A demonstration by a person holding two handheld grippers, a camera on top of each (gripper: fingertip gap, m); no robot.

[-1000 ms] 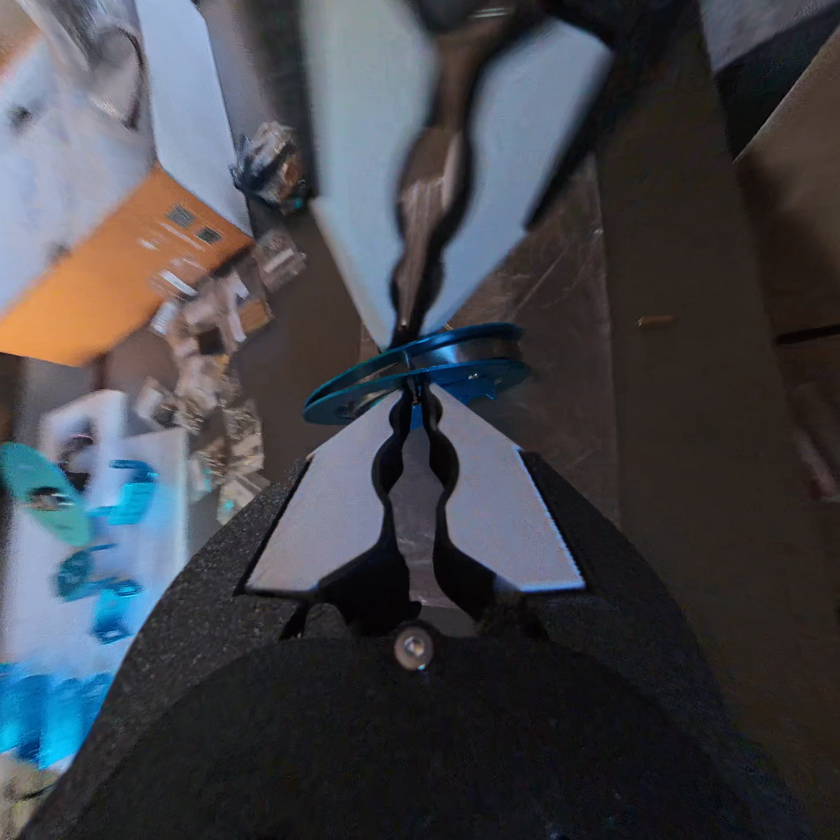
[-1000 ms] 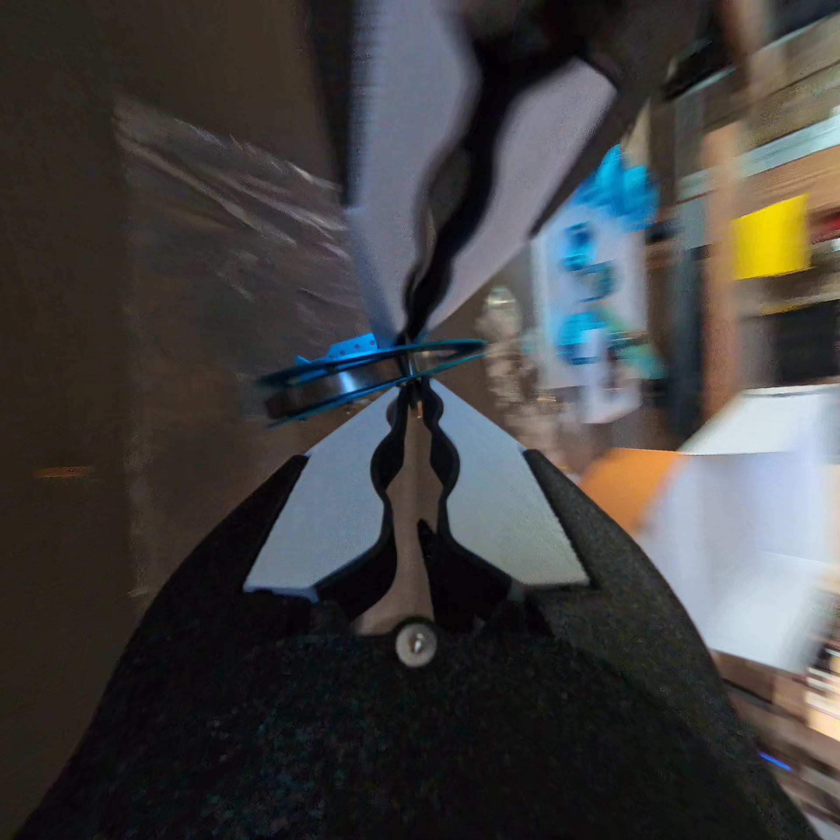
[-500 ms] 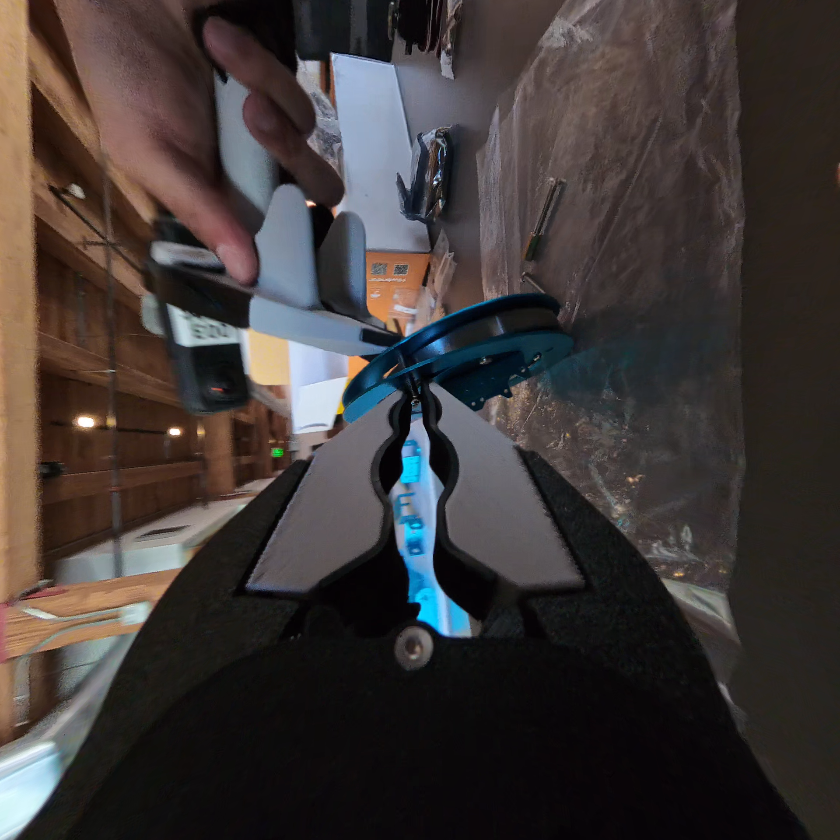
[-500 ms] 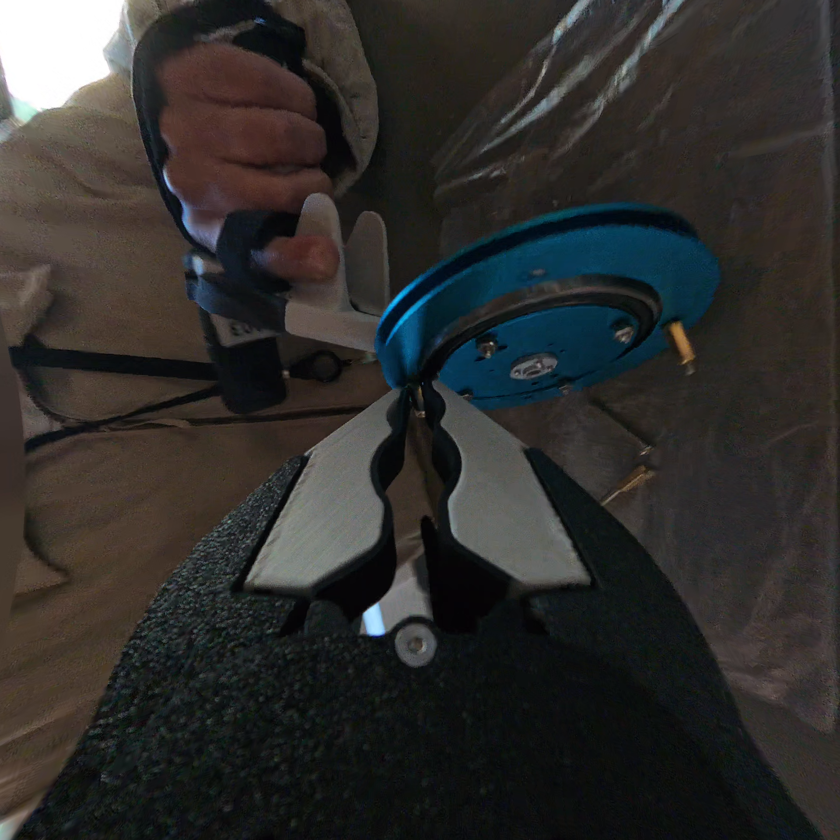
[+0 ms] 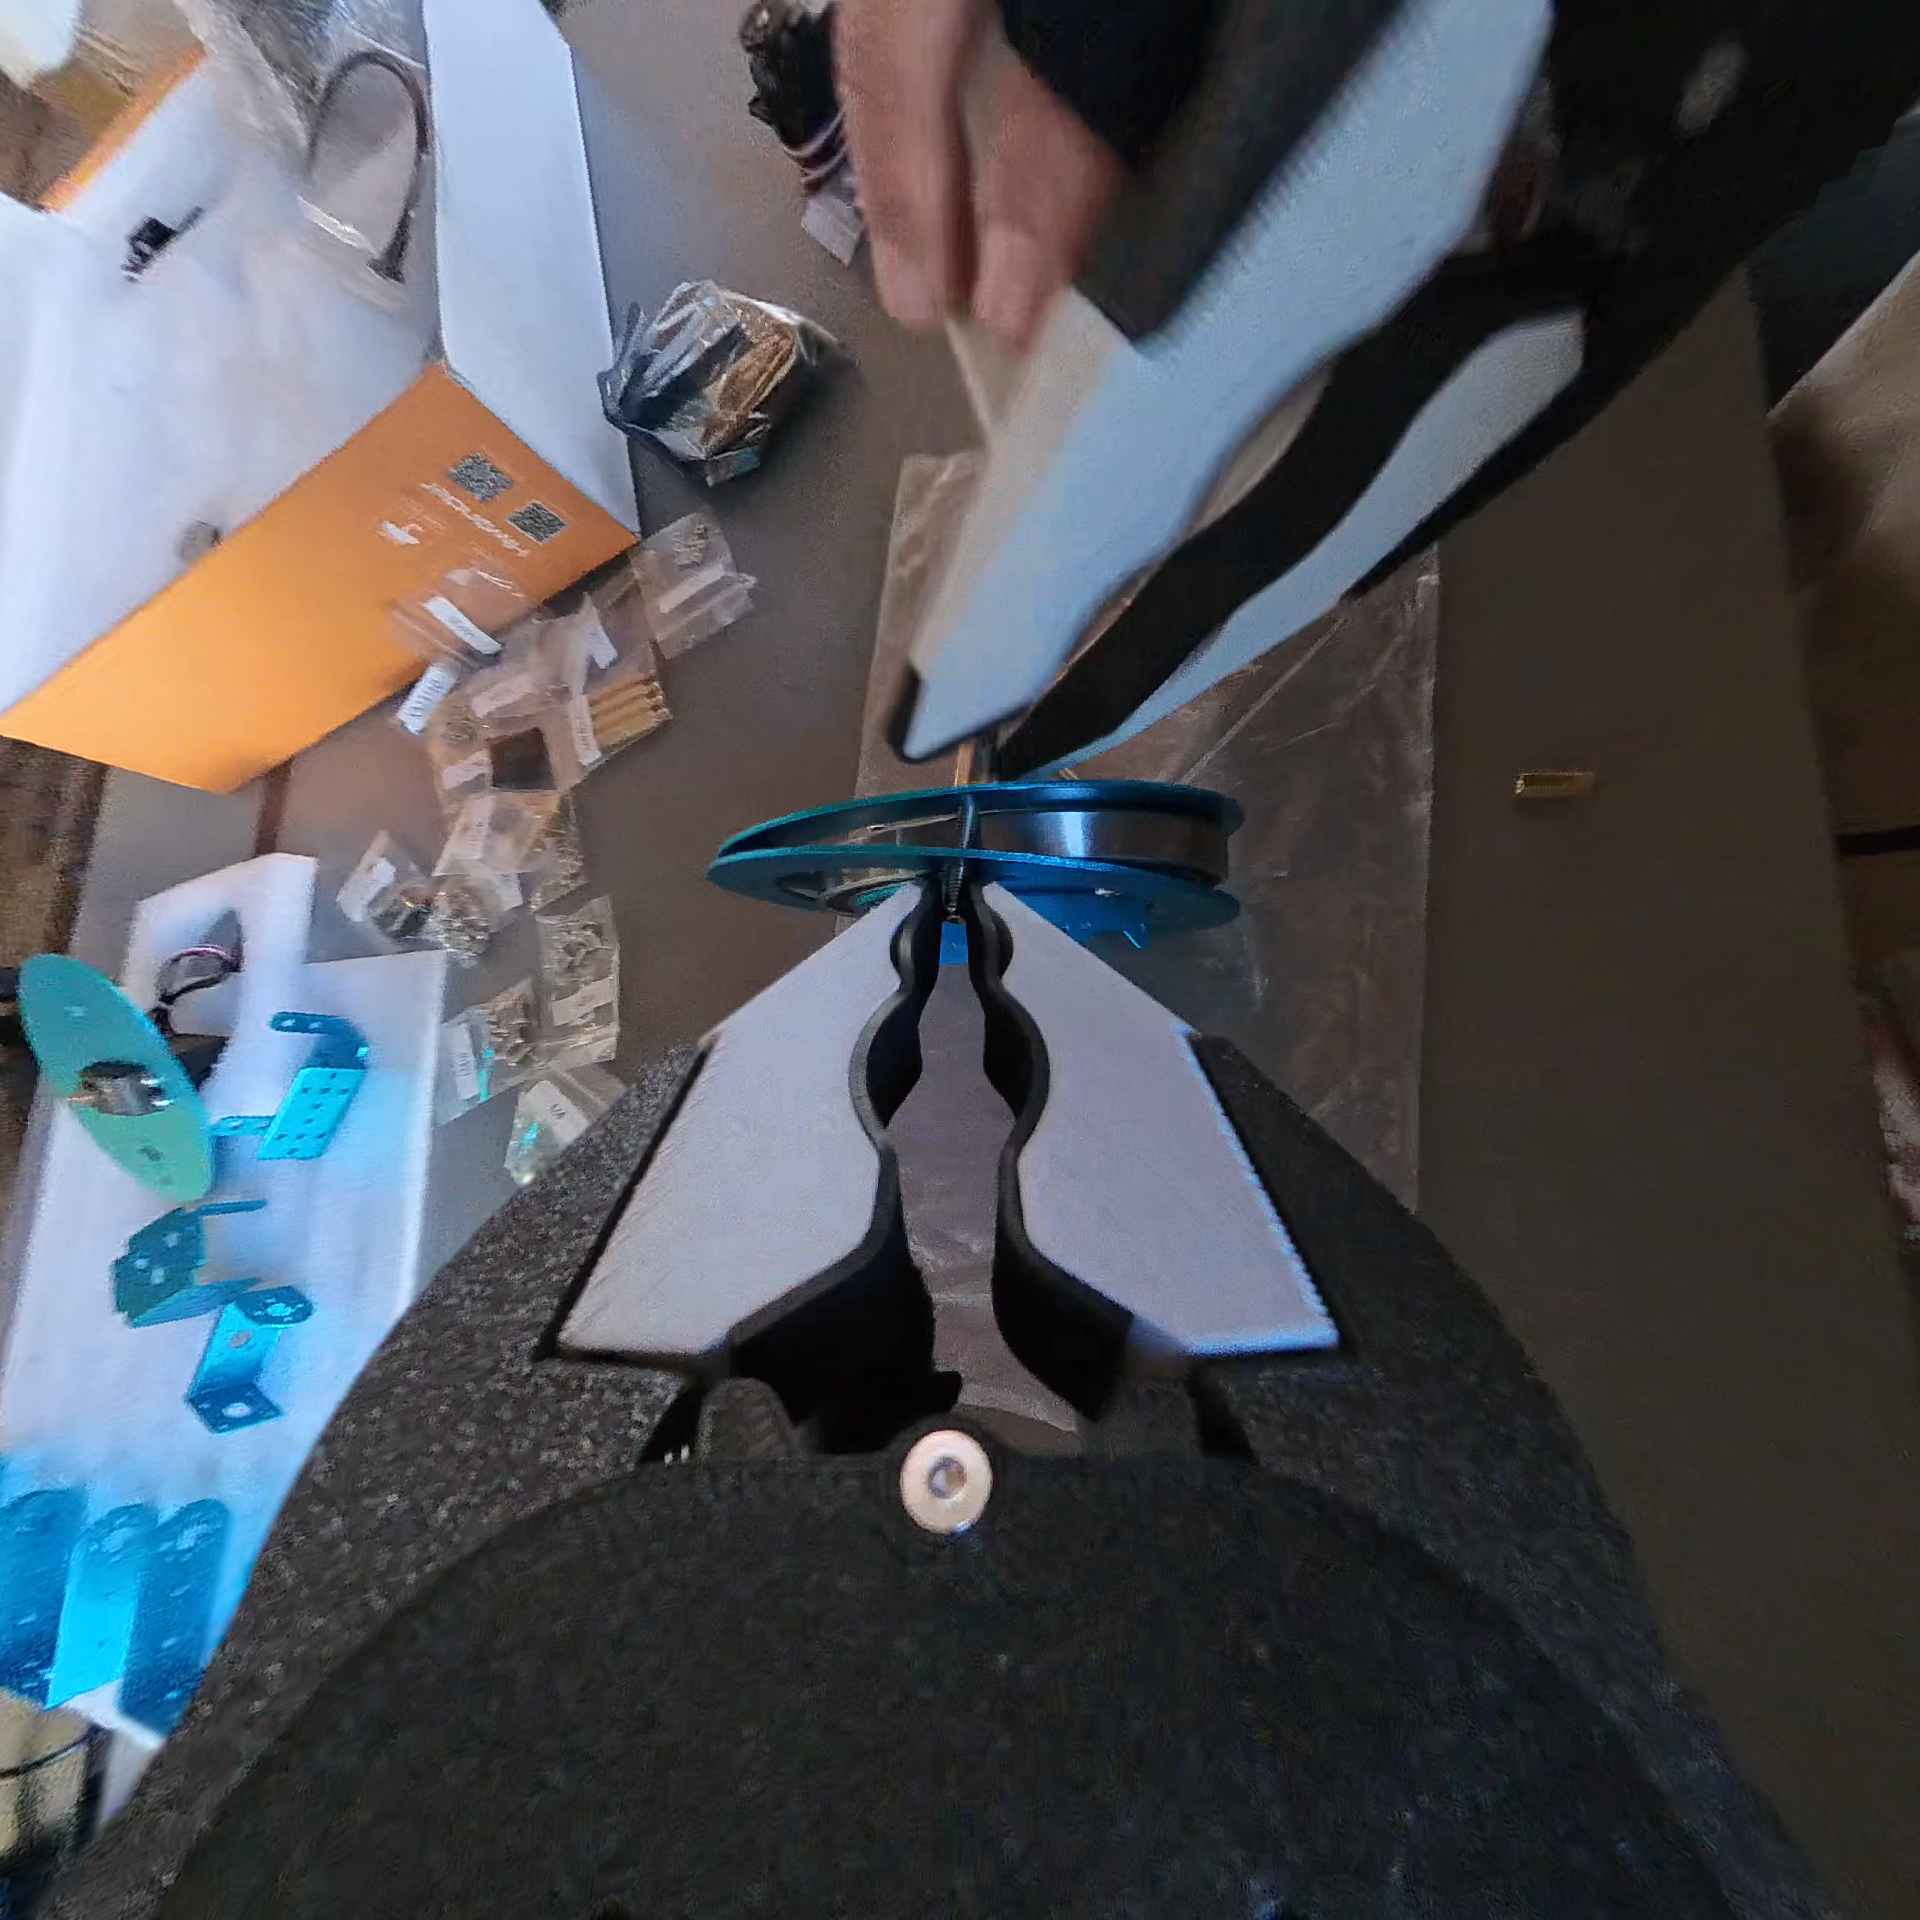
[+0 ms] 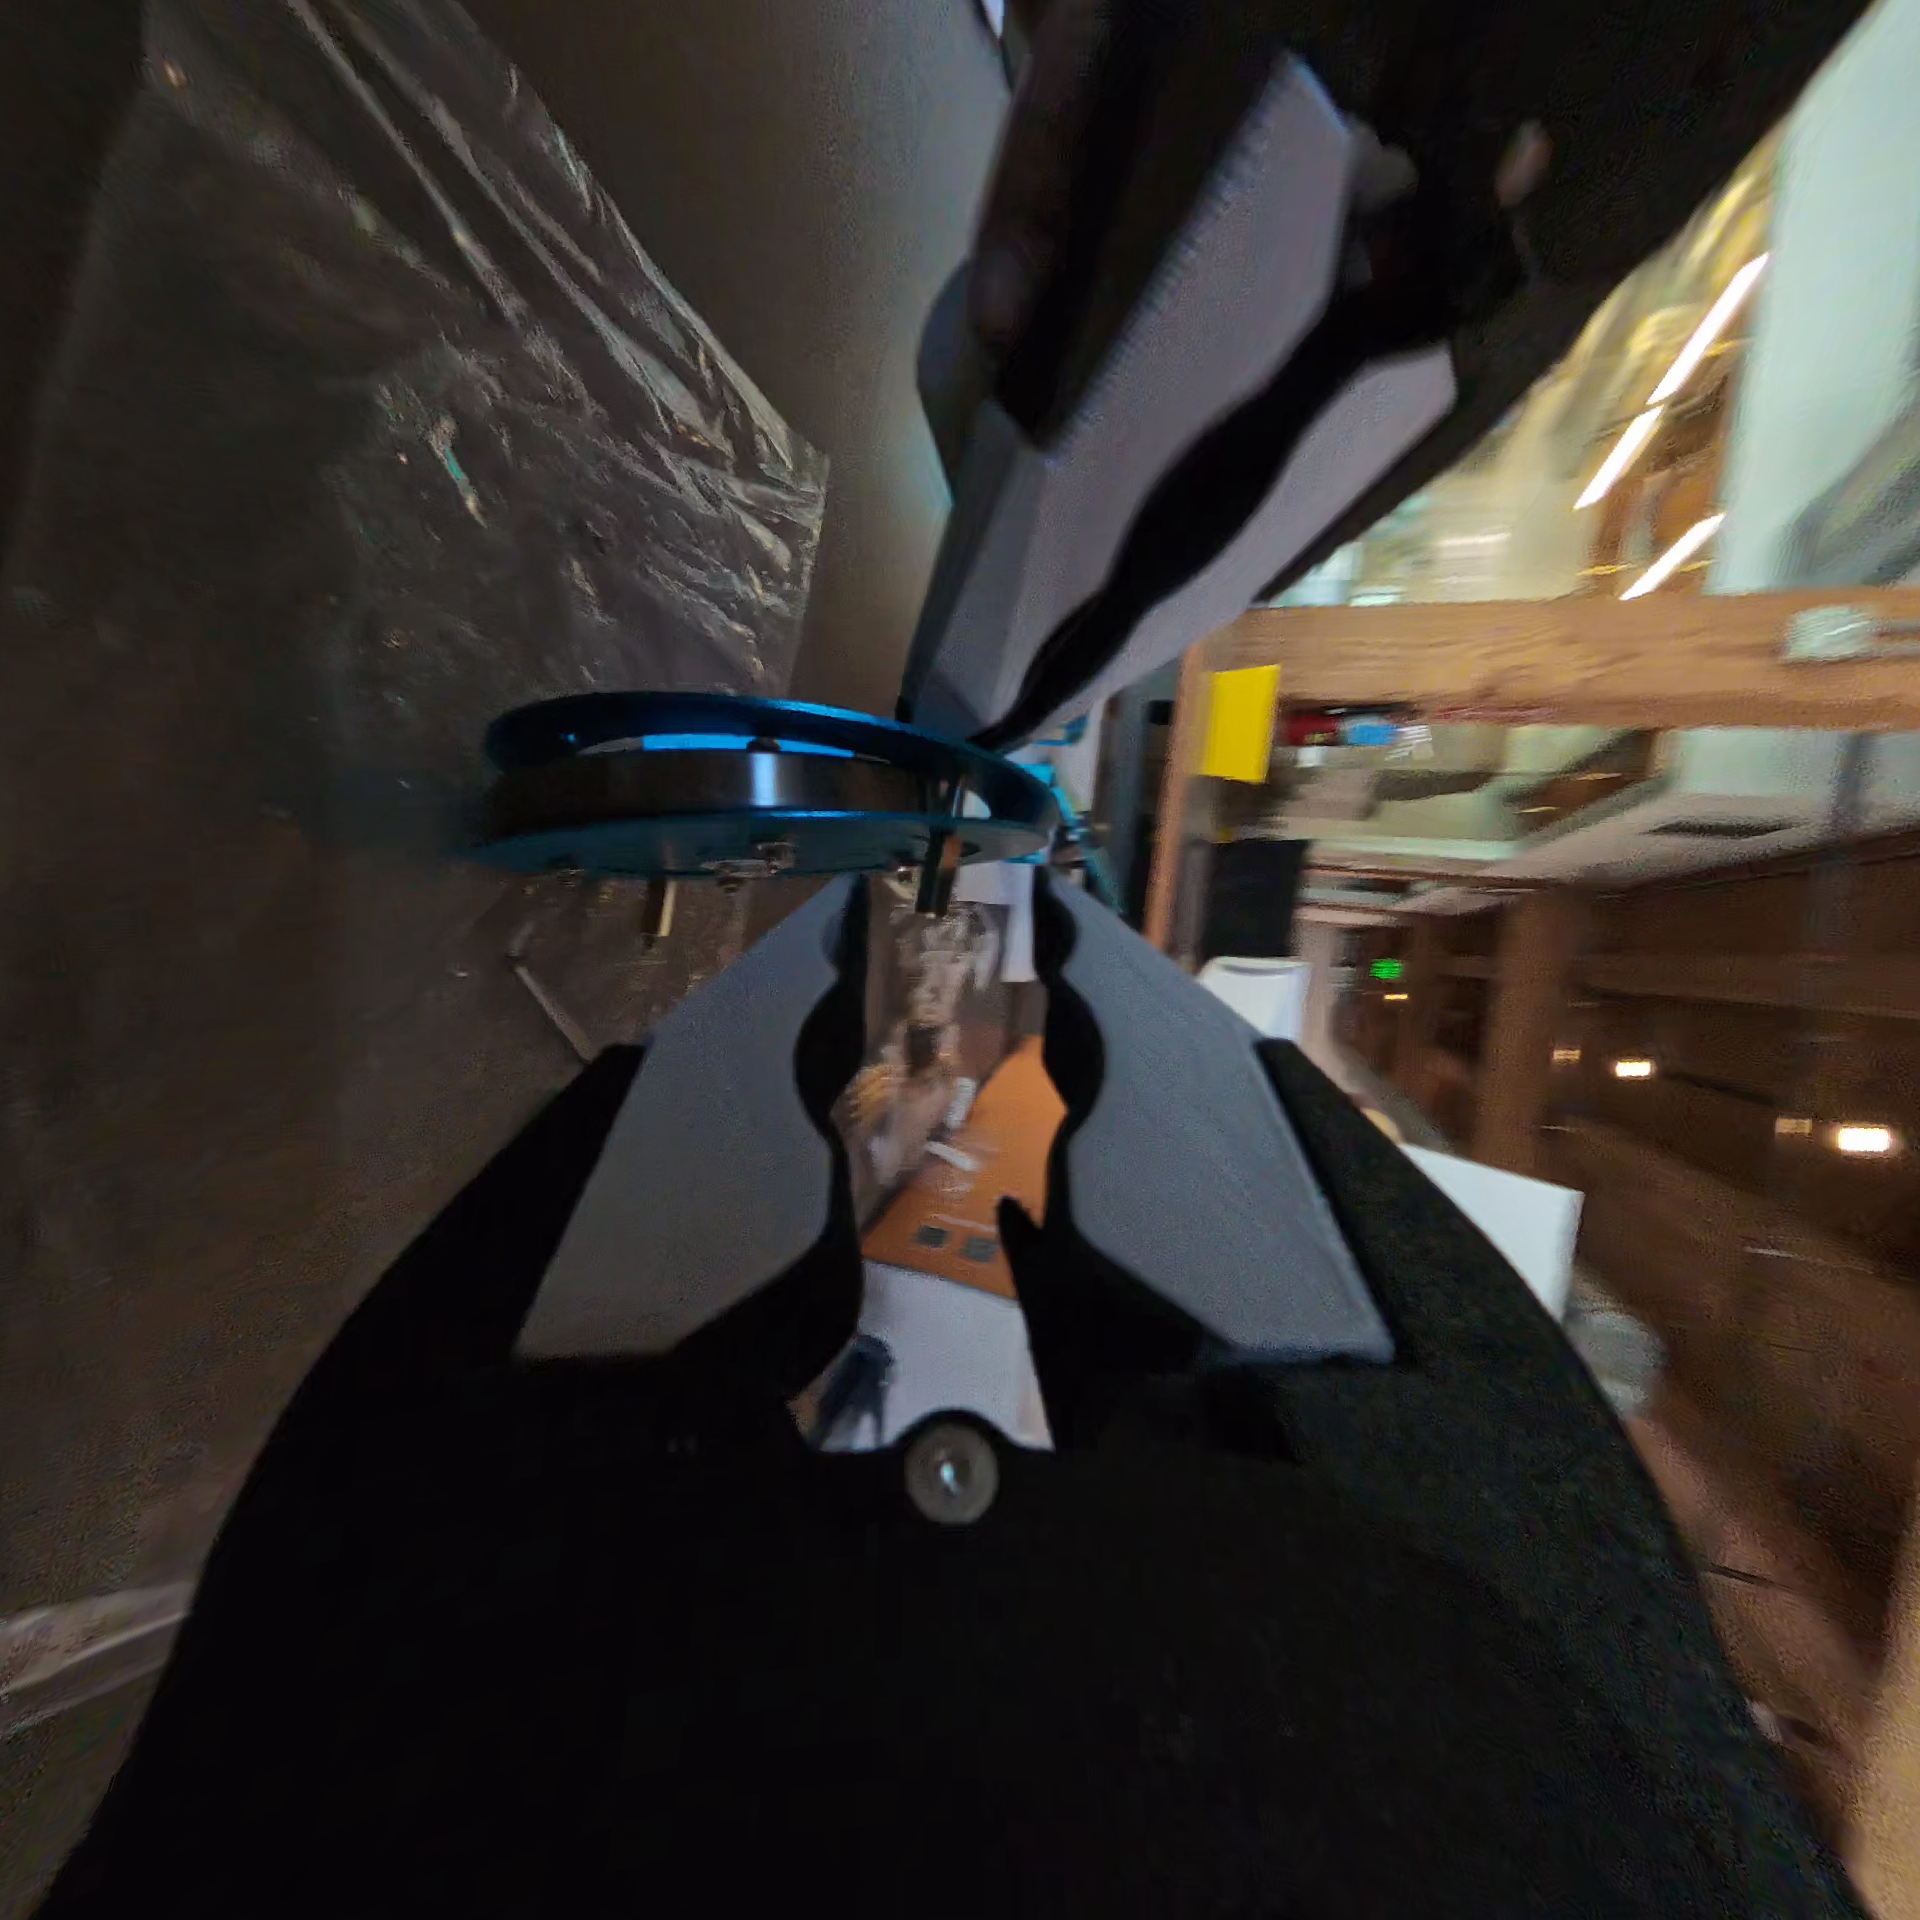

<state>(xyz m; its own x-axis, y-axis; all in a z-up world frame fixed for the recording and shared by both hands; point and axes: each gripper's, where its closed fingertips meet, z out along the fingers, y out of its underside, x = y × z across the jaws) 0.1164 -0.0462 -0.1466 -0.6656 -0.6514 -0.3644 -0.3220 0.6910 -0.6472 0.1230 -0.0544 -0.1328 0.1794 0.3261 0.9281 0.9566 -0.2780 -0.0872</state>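
Note:
A blue double-disc assembly (image 5: 1091, 831) with a black ring between its plates is held edge-on in the air above a clear plastic sheet (image 5: 1340, 935). My left gripper (image 5: 951, 914) is shut on its rim. My right gripper (image 6: 943, 891) is open, its fingertips apart on either side of a small post (image 6: 935, 883) that hangs from the lower plate of the assembly (image 6: 727, 779). In the left wrist view the right gripper (image 5: 977, 753) comes in from the upper right, its tips close to the opposite rim. In the right wrist view the left gripper (image 6: 940, 722) grips the far rim.
On the table to the left lie an orange-and-white box (image 5: 312, 582), several bags of small hardware (image 5: 540, 790), a white foam tray (image 5: 343, 1039) with blue brackets and a teal disc (image 5: 104, 1081). A brass standoff (image 5: 1553, 781) lies at the right. A hand (image 5: 956, 187) shows above. My two grippers' fingertips are within a few centimetres of each other.
My right gripper has opened and let go of the disc rim. The left gripper stays shut on it. Both views have swung as the assembly was turned.

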